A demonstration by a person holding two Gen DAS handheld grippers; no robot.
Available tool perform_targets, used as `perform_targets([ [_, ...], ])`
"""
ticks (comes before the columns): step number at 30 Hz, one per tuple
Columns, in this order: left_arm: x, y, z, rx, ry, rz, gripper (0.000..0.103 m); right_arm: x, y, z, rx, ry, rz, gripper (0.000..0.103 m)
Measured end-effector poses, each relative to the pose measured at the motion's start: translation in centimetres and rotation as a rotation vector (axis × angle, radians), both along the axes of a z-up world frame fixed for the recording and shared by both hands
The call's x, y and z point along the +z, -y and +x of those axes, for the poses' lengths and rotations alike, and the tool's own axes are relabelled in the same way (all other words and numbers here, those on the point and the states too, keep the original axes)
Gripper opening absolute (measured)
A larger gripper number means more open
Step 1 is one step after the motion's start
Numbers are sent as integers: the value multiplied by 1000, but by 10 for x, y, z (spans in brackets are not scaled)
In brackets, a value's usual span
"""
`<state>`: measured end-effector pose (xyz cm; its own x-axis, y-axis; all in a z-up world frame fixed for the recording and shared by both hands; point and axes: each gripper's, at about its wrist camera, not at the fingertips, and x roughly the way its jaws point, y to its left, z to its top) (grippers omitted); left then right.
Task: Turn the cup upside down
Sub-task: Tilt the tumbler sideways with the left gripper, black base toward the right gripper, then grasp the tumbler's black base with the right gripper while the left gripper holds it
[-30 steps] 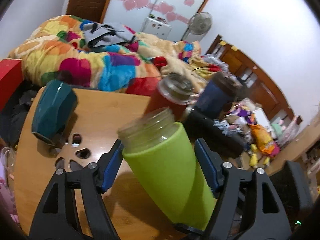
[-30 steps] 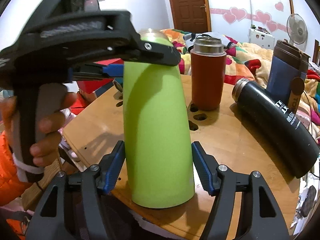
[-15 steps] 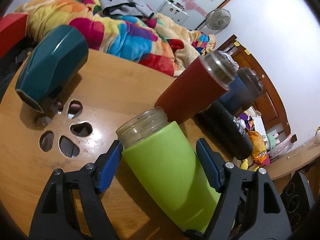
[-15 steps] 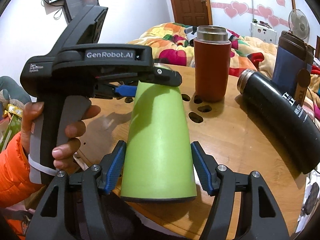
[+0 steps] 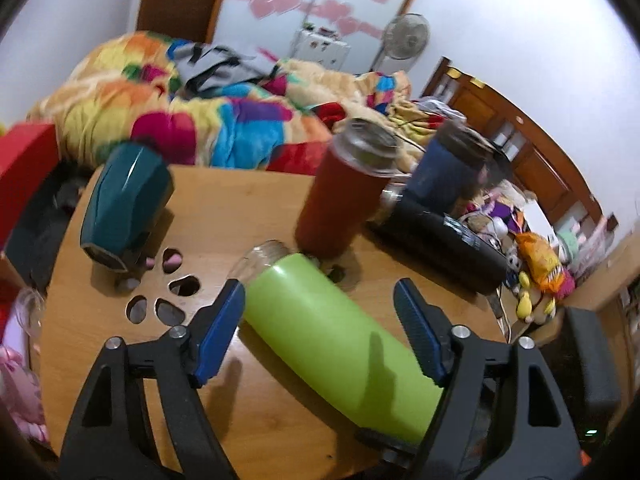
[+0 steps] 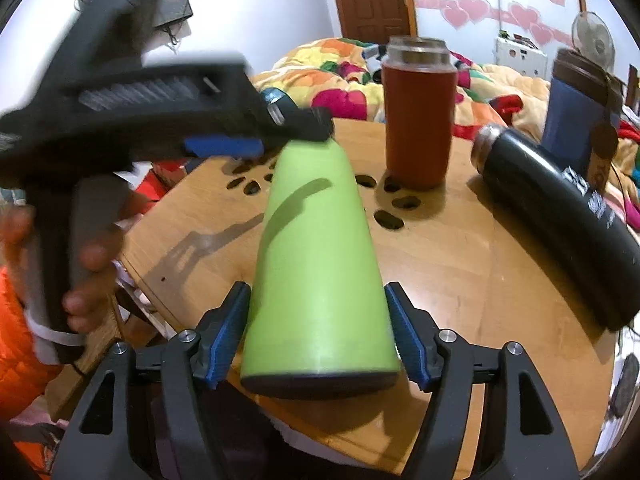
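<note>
The lime-green cup (image 5: 336,336) is tilted far over above the round wooden table (image 5: 224,216), its clear threaded mouth pointing away toward the table's middle. My right gripper (image 6: 320,336) is shut on its base end (image 6: 320,280). My left gripper (image 5: 320,328) is open above the cup, and its blue pads stand clear of the cup's sides. In the right wrist view the left gripper (image 6: 224,136) hovers over the cup's far end, blurred by motion.
A red flask (image 5: 344,192) stands upright just beyond the cup's mouth. A black flask (image 5: 440,240) lies on its side to the right, with a blue tumbler (image 5: 444,172) behind it. A teal cup (image 5: 124,204) lies at the table's left. Cut-out holes (image 5: 168,296) mark the table's middle.
The green cup has tipped from upright to nearly lying over. My left gripper has let go of it and opened wider, lifting up. My right gripper keeps its hold on the base.
</note>
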<state>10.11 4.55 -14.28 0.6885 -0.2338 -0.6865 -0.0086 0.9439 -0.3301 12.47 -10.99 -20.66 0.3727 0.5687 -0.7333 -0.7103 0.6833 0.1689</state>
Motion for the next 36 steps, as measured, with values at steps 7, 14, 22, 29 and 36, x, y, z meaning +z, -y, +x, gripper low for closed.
perform_targets([
  [7,0,34,-1,-87,-15,95,24,-9,12,-12,-90,-28,28,65],
  [14,-3,38,-12,-86,-27,128,12,-3,10,-23,-102,-13,-7,64],
  [22,11,31,-22,-82,9,124,12,31,21,-28,-117,35,29,64],
  [29,31,26,-27,-93,40,106,12,70,23,-33,-115,127,76,64],
  [36,74,23,-41,-121,120,100,12,91,14,-24,-108,170,107,64],
])
